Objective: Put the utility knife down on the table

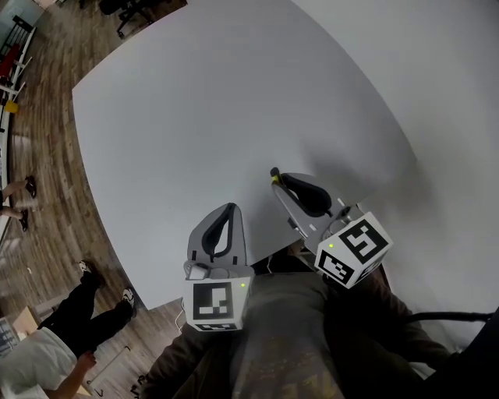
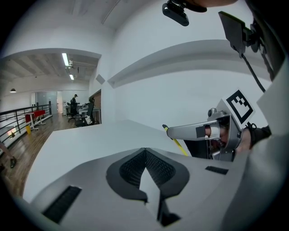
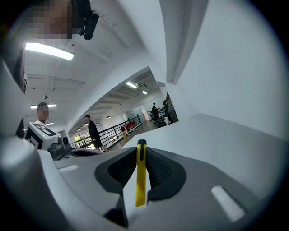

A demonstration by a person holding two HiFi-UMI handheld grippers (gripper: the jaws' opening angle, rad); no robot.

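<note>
A slim yellow utility knife (image 3: pixel 141 176) with a black tip stands clamped between the jaws of my right gripper (image 3: pixel 141 168), held above the white table (image 1: pixel 234 101). In the head view the knife's tip (image 1: pixel 274 174) pokes out beyond the right gripper (image 1: pixel 290 187), near the table's front edge. From the left gripper view the knife (image 2: pixel 175 140) shows as a thin yellow strip under the right gripper's jaw. My left gripper (image 1: pixel 228 217) hovers to the left with its jaws closed together and nothing between them (image 2: pixel 145 159).
The large white table has a curved near edge, with wooden floor (image 1: pixel 39 125) to its left. A person (image 1: pixel 70 327) stands on the floor at lower left. Office chairs (image 1: pixel 129 9) stand beyond the table's far corner.
</note>
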